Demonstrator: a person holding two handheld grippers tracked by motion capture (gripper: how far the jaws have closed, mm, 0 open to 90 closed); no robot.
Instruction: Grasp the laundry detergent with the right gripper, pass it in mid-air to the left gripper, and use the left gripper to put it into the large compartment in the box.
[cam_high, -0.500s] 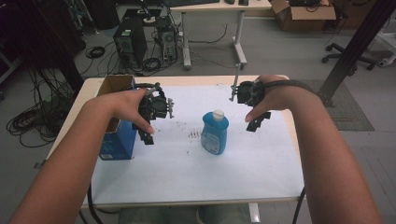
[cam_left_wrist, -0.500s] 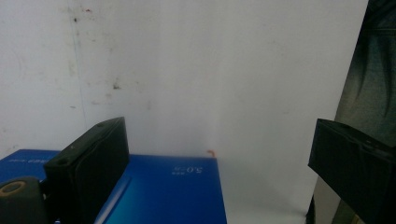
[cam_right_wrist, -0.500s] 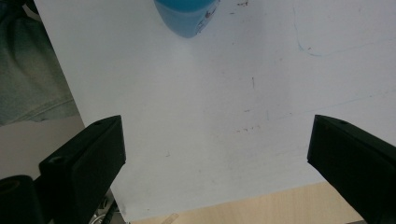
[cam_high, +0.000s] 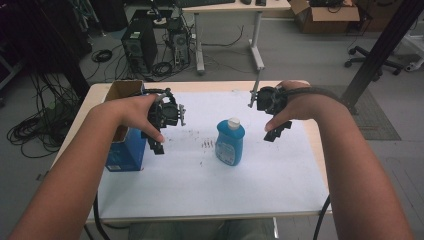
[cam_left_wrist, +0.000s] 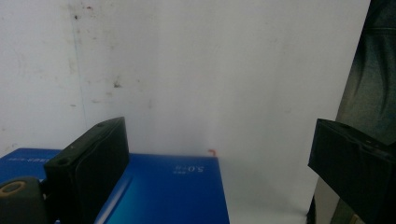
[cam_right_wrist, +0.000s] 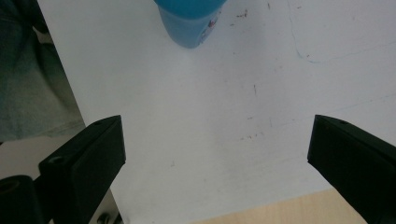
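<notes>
A blue bottle (cam_high: 230, 142) with a white cap stands upright in the middle of the white table sheet (cam_high: 200, 175). Its base shows at the top of the right gripper view as the blue bottle (cam_right_wrist: 189, 21). My left gripper (cam_high: 156, 145) hovers left of the bottle, beside an open blue box (cam_high: 125, 147), jaws open and empty. In the left gripper view the left gripper (cam_left_wrist: 219, 163) looks down on the blue box (cam_left_wrist: 168, 186) and the sheet. My right gripper (cam_high: 277, 132) hangs right of the bottle, open and empty; the right gripper (cam_right_wrist: 215, 154) shows bare sheet between its jaws.
The wooden table edge (cam_high: 315, 140) frames the white sheet. Behind the table stand computer towers (cam_high: 137, 45), floor cables, a second desk (cam_high: 227, 7) and a cardboard box (cam_high: 325, 12). A dark post (cam_high: 380, 50) rises at the right.
</notes>
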